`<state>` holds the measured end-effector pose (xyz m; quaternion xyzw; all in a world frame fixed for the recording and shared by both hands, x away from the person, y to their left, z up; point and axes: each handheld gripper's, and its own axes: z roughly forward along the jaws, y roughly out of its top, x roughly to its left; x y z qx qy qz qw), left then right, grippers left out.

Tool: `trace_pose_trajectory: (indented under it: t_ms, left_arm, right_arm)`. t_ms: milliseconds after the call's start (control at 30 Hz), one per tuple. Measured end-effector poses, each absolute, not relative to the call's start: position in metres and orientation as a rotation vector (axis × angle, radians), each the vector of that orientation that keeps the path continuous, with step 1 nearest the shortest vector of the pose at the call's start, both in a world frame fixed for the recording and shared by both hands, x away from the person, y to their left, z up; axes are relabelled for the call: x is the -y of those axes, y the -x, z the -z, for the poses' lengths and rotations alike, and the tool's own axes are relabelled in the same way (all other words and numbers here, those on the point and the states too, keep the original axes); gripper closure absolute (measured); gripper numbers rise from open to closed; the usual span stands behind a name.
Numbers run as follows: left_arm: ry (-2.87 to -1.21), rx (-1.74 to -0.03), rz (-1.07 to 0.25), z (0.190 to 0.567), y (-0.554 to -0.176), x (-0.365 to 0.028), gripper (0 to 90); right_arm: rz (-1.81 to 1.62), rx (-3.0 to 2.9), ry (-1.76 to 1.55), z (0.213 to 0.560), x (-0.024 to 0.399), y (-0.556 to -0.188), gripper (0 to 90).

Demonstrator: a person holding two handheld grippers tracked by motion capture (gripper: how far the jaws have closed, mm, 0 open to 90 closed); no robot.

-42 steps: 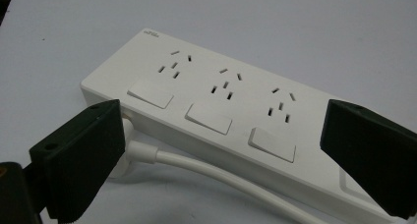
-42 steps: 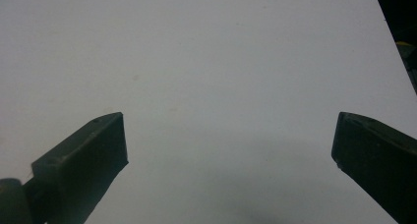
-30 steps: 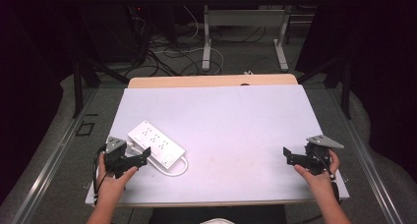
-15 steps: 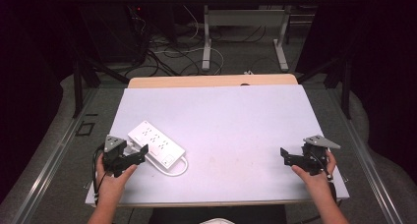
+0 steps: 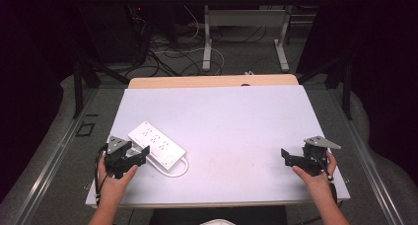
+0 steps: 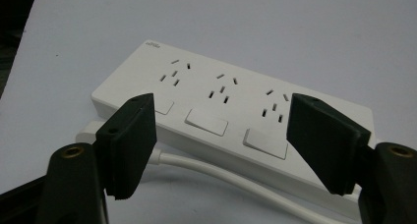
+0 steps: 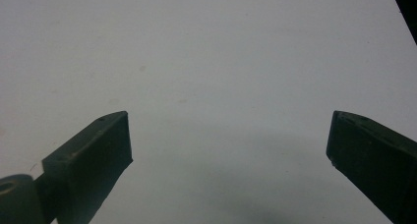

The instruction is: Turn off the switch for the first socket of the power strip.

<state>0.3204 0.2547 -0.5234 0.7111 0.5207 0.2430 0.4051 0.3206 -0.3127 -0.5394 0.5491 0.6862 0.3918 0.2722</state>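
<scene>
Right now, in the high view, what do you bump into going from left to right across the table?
Left tool → white power strip → bare stretch of table → right tool.

We see a smooth white plastic power strip [image 6: 231, 111] with a glossy white cord [image 6: 221, 172], matt black rubbery-looking pads [image 6: 130, 140] on the left gripper [image 6: 221, 145], and a matt pale table [image 5: 236, 121] edged in wood [image 5: 212, 81].
</scene>
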Motion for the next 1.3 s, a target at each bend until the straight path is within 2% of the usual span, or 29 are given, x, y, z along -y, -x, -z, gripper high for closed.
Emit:
trace_pose_trajectory:
  t_ms: [200, 467, 1033, 1300]
  left_arm:
    - [-1.823, -1.323, -0.615, 0.523, -0.32, -0.254, 39.1]
    - [-1.835, -1.316, -0.641, 0.522, -0.319, -0.253, 45.3]
    - [-1.861, -1.312, -0.667, 0.524, -0.319, -0.248, 44.8]
    - [-1.898, -1.318, -0.663, 0.525, -0.317, -0.244, 49.8]
  right_arm:
    - [-1.052, -1.857, -1.474, 0.54, 0.313, -0.321, 3.9]
    - [-1.059, -1.863, -1.48, 0.54, 0.314, -0.321, 5.8]
    - [-1.056, -1.863, -1.479, 0.542, 0.313, -0.322, 6.6]
    - [-1.055, -1.879, -1.483, 0.543, 0.312, -0.322, 6.7]
